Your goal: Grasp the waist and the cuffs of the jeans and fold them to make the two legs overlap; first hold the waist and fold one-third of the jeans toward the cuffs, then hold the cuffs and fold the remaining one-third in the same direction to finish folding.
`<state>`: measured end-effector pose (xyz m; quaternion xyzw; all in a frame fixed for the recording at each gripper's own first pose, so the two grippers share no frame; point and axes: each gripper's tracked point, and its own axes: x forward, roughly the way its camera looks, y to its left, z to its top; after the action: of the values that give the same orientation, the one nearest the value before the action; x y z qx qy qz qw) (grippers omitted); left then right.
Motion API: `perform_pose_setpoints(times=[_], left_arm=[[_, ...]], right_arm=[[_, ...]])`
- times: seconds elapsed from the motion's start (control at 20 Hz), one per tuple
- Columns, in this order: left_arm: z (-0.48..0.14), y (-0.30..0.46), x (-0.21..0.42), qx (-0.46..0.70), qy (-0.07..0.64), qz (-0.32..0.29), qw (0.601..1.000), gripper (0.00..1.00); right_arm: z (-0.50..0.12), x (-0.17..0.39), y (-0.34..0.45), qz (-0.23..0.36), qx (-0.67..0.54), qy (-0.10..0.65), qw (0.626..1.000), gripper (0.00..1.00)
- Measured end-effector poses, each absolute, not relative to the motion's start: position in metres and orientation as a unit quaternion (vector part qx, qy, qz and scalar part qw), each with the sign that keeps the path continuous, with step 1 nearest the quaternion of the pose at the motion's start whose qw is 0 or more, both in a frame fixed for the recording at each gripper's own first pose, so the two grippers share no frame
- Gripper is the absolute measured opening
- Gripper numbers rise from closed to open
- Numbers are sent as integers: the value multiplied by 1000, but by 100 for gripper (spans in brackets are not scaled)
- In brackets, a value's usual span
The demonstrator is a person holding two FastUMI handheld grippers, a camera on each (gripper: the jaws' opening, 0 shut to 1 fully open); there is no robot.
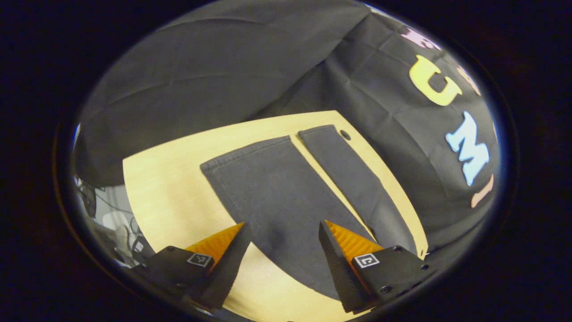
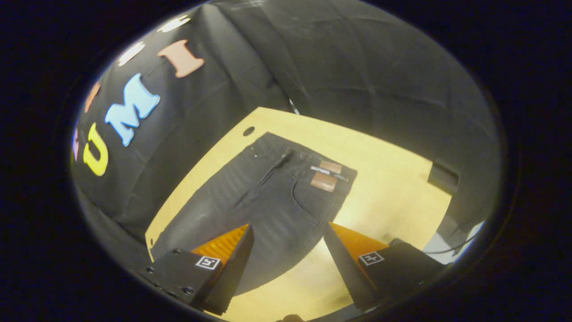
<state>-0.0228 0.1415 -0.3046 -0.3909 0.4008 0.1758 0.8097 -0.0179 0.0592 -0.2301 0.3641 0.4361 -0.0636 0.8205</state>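
Left gripper (image 1: 282, 228): jaws spread wide, nothing between them, held above the table; each finger carries a small square marker tag.

Right gripper (image 2: 288, 230): jaws likewise spread wide and empty, held above the table, marker tags on both fingers.

Jeans (image 1: 277, 188): dark, laid flat and unfolded on the table. In the left gripper view the two legs run away from the fingers, side by side with a narrow strip of table showing between them, and the cuffs (image 1: 243, 154) lie at the far end. In the right gripper view the jeans (image 2: 268, 197) show their upper part: the waist (image 2: 308, 154) lies at the far end with fly, pocket seam and two brown tags (image 2: 325, 176) beside it; the legs lead off down to the left, under the left-hand finger.

Table (image 1: 170, 188): pale wood, a small round hole (image 1: 345, 134) near the far corner, close to the narrower leg's cuff.

Booth wall: black cloth behind the table on both sides.
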Motion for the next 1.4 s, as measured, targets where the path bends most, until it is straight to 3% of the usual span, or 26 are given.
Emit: perform_pose_setpoints(times=[0.2, 0.55, 0.85, 0.95, 1.1, 1.15, 1.4], left_arm=[[-323, 152, -16, -485, 406, 209, 746, 100], [-353, 160, -26, -524, 426, 247, 695, 99], [-355, 166, -5, -528, 415, 247, 698, 94], [-356, 167, -2, -534, 415, 244, 695, 98], [-354, 168, -1, -544, 413, 238, 690, 94], [-355, 169, 2, -550, 411, 233, 689, 98], [-357, 166, 12, -569, 408, 205, 684, 96]], right_arm=[[-260, -15, 52, -104, 455, 468, 750, 96], [-285, -16, 47, -136, 500, 485, 704, 96], [-293, -10, 51, -146, 508, 493, 691, 96], [-295, -5, 49, -148, 515, 487, 690, 96], [-294, 4, 50, -146, 526, 482, 685, 96], [-293, 8, 53, -143, 533, 482, 681, 96], [-295, 17, 61, -137, 514, 507, 678, 93]])
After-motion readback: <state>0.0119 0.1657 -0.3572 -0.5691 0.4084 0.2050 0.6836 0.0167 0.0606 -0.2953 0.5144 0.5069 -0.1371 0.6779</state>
